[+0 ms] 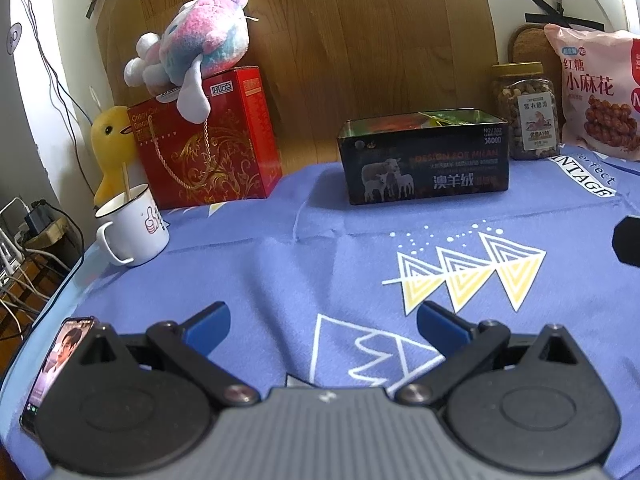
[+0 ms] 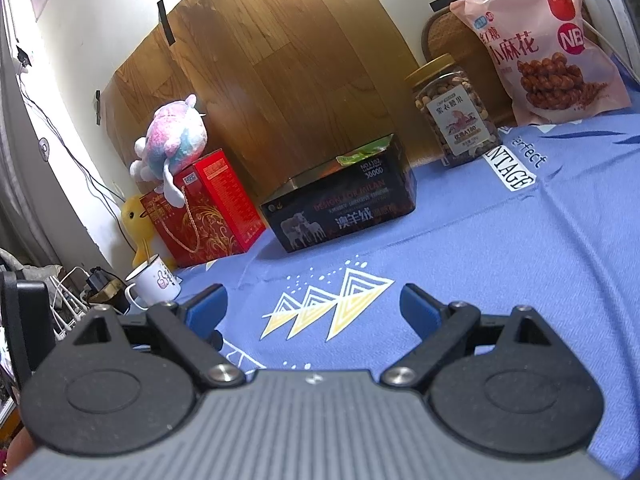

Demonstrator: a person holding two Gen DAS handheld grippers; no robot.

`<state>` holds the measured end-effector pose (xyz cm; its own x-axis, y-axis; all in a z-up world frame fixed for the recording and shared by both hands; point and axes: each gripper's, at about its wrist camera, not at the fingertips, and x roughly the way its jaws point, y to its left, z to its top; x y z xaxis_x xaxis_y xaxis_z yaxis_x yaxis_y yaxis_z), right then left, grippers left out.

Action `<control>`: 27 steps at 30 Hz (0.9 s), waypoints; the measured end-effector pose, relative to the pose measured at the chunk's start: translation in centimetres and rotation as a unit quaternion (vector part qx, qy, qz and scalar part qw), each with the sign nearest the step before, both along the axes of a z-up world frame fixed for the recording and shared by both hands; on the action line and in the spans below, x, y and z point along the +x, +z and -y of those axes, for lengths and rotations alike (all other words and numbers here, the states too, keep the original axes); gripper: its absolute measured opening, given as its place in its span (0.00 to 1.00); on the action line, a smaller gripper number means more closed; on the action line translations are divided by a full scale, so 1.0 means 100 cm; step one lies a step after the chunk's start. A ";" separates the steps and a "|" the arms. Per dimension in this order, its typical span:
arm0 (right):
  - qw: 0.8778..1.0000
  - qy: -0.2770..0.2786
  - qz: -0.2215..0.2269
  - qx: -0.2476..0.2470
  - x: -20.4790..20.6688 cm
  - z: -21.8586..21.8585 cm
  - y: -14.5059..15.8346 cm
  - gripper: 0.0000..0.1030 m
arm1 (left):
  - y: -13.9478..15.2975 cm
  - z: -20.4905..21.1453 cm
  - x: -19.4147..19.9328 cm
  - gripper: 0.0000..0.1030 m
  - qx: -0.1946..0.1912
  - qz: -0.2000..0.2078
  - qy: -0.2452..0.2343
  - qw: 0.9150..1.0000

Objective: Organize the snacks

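Observation:
A black open tin box [image 1: 424,160] with sheep on its side stands at the back of the blue cloth; snack packets show inside it. It also shows in the right wrist view [image 2: 340,208]. A jar of nuts [image 1: 526,114] [image 2: 454,114] and a pink snack bag [image 1: 596,92] [image 2: 548,48] stand to its right. My left gripper [image 1: 323,326] is open and empty, low over the cloth, well in front of the box. My right gripper [image 2: 313,306] is open and empty too.
A red gift box [image 1: 212,140] with a plush toy [image 1: 196,52] on top stands back left, next to a yellow duck toy [image 1: 110,144] and a white mug [image 1: 134,226]. A phone [image 1: 52,368] lies at the cloth's left edge. A wooden board [image 1: 360,40] leans behind.

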<state>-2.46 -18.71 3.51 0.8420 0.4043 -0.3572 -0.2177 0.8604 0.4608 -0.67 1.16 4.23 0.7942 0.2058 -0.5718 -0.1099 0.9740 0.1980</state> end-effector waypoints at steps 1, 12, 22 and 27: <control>1.000 0.000 0.000 0.000 0.000 0.000 0.000 0.92 | 0.000 0.000 0.000 1.00 0.000 0.000 0.000 1.000; 1.000 0.001 -0.004 0.002 0.001 0.001 -0.001 0.92 | -0.002 0.000 0.000 1.00 0.005 -0.003 -0.003 1.000; 1.000 0.000 -0.008 0.004 0.001 0.001 -0.004 0.92 | -0.004 0.001 0.001 1.00 0.010 -0.011 -0.006 1.000; 1.000 0.000 -0.009 0.004 0.001 0.001 -0.004 0.92 | -0.005 0.001 0.002 1.00 0.013 -0.012 -0.004 1.000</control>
<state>-2.33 -18.84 3.09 0.8352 0.4081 -0.3687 -0.2098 0.8561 0.4723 -0.46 1.02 3.76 0.7822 0.2156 -0.5845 -0.0978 0.9691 0.2266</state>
